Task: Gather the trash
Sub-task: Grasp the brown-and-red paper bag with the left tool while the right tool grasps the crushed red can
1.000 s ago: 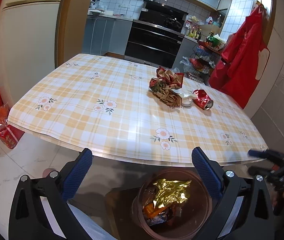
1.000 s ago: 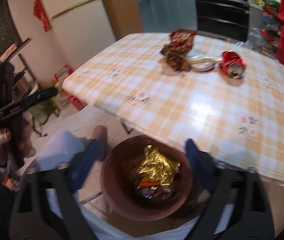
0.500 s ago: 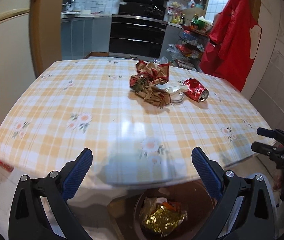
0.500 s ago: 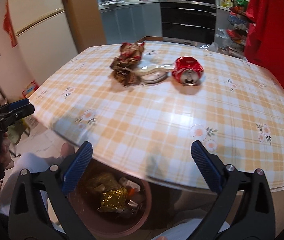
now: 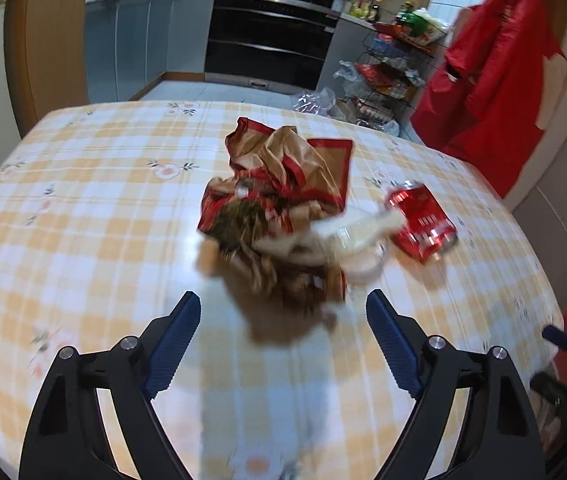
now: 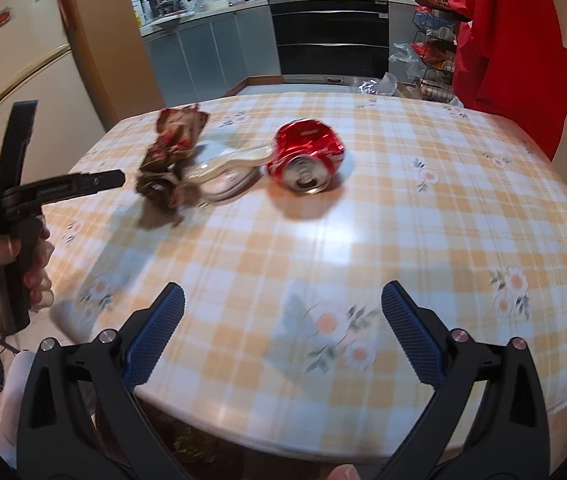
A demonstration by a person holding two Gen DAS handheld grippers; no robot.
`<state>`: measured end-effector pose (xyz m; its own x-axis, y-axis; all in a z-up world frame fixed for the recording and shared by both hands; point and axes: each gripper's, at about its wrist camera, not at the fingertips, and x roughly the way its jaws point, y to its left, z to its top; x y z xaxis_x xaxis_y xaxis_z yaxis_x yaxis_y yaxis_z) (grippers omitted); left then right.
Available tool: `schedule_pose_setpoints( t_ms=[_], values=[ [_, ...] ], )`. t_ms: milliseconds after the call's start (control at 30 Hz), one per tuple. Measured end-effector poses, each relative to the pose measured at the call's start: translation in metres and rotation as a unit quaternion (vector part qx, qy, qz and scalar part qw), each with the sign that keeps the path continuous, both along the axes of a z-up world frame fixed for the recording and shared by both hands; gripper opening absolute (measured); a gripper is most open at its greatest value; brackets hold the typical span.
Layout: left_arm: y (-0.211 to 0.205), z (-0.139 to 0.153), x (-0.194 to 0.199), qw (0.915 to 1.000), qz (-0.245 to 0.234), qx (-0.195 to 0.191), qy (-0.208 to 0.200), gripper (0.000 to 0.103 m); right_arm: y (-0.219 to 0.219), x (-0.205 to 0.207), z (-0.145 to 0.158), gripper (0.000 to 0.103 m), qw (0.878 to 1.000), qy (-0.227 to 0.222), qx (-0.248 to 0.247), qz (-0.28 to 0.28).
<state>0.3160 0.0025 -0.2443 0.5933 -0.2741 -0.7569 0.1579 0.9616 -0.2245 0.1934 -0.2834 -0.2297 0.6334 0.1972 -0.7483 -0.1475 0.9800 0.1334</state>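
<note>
Left wrist view: the left gripper [image 5: 281,320], empty, jaws closing, has moved from the bin to the crumpled wrappers [image 5: 283,196] on the worktop [image 5: 83,240]. The right gripper [image 6: 283,316] is open, empty, facing the can [image 6: 305,156]; pickup follows.

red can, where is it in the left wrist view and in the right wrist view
Left wrist: red can lies right of centre on the table, its open end facing away to the lower right.
Right wrist: red can lies just above centre, its open end facing the camera.
Shared landmark: the crumpled wrapper, to the can's left in both views, with clear plastic between them.
</note>
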Motion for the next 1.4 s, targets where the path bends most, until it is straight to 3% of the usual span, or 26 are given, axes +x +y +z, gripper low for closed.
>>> schedule_pose_setpoints(
  t_ms=[300,333,400,433,500,767,833,1167,1267,1333,1400],
  values=[
    [-0.003,-0.03,0.056,0.9992,0.026,0.023,0.021,0.08,-0.016,0.052,-0.005,0.097,0.999,-0.014,-0.031,0.01],
    [-0.003,-0.031,0.057,0.9992,0.026,0.021,0.022,0.075,-0.016,0.057,-0.006,0.097,0.999,-0.015,-0.037,0.015],
    [0.0,-0.034,0.057,0.9995,0.02,0.006,0.024,0.051,-0.014,0.072,-0.008,0.097,0.998,-0.017,-0.044,0.029],
    [0.001,-0.032,0.055,0.9995,0.022,0.003,0.021,0.044,-0.014,0.079,-0.009,0.097,0.998,-0.02,-0.045,0.035],
    [0.001,-0.027,0.05,0.9996,0.024,0.004,0.011,0.038,-0.013,0.095,-0.01,0.097,0.998,-0.023,-0.042,0.044],
    [0.025,-0.007,0.022,0.999,0.022,-0.035,-0.018,0.035,-0.019,0.17,-0.015,0.096,0.999,-0.025,-0.01,0.038],
    [0.034,-0.003,0.012,0.9986,0.028,-0.036,-0.028,0.035,-0.019,0.188,-0.021,0.086,0.999,-0.017,-0.003,0.035],
    [0.076,0.006,-0.028,0.9969,0.053,-0.04,-0.043,0.035,-0.021,0.237,-0.054,0.071,0.996,0.041,0.079,0.003],
    [0.079,0.009,-0.036,0.9969,0.049,-0.039,-0.047,0.035,-0.02,0.236,-0.061,0.053,0.992,0.06,0.108,0.007],
    [0.078,0.01,-0.042,0.9971,0.045,-0.036,-0.05,0.035,-0.022,0.233,-0.062,0.028,0.991,0.066,0.116,0.005],
    [0.076,0.012,-0.049,0.9971,0.039,-0.036,-0.055,0.035,-0.026,0.227,-0.06,0.021,0.989,0.064,0.132,0.0]
  ],
)
